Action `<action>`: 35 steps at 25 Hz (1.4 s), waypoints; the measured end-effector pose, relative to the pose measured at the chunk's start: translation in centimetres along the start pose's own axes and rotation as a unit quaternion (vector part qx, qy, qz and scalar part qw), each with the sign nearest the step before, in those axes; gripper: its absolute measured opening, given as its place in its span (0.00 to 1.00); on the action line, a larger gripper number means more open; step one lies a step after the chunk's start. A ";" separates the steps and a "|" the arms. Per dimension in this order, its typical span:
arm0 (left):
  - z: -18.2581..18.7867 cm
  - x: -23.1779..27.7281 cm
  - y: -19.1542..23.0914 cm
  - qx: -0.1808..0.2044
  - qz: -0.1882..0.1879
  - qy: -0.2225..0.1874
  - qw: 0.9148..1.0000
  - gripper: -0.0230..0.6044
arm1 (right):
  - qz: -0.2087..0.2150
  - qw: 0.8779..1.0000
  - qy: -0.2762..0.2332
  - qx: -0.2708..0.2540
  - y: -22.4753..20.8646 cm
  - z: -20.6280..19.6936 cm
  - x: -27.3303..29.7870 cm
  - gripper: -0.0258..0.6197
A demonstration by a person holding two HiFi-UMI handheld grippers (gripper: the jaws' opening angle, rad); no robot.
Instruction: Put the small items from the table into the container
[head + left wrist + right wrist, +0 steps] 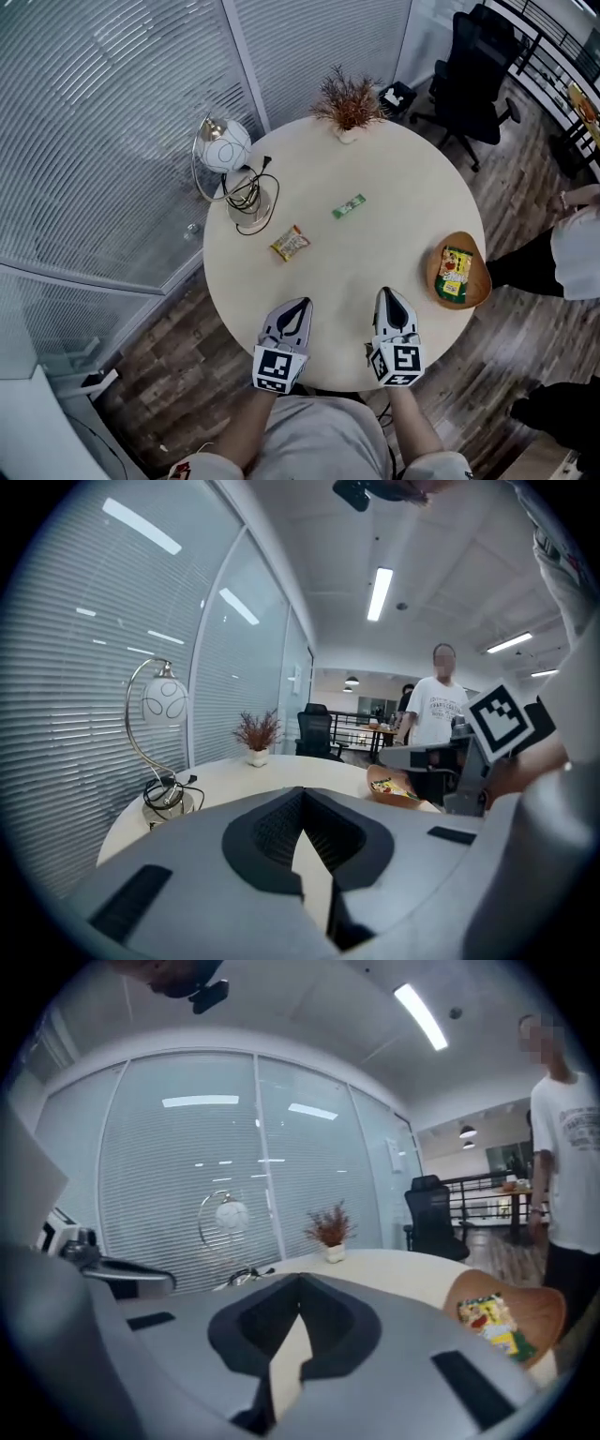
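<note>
Head view: saw left gripper (302,302) and right gripper (387,292) side by side over near edge of round table (394,187), both pointing away across it. Read left gripper's jaws as pressed together, nothing between them. Read right gripper's jaws the same: closed tip to tip, empty. Found container, a wooden bowl (481,279), at table's right edge, just right of right gripper, with yellow-green packet (457,275) lying inside. Counted two small items on bare tabletop: green wrapper (349,206) near centre, and orange-yellow snack packet (290,244) left of it and nearer, both well apart from grippers. Noted lamp (225,147) with coiled cord at left edge and potted plant (348,101) at far edge.
</note>
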State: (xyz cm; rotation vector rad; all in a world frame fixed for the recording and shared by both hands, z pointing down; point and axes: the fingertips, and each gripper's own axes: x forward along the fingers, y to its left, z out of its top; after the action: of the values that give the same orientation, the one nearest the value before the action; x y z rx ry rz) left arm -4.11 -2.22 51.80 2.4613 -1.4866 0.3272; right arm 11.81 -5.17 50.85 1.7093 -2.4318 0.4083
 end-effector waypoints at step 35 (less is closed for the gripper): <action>-2.3 -2.6 18.7 -0.030 -0.045 0.037 0.998 0.02 | 0.030 0.953 0.273 -0.126 15.6 -16.9 26.8 0.49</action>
State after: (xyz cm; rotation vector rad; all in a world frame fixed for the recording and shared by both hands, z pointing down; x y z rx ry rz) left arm -22.10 -7.69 54.89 2.4332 -1.3322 0.3468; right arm -12.71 -19.25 71.99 1.2183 -2.0289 0.4765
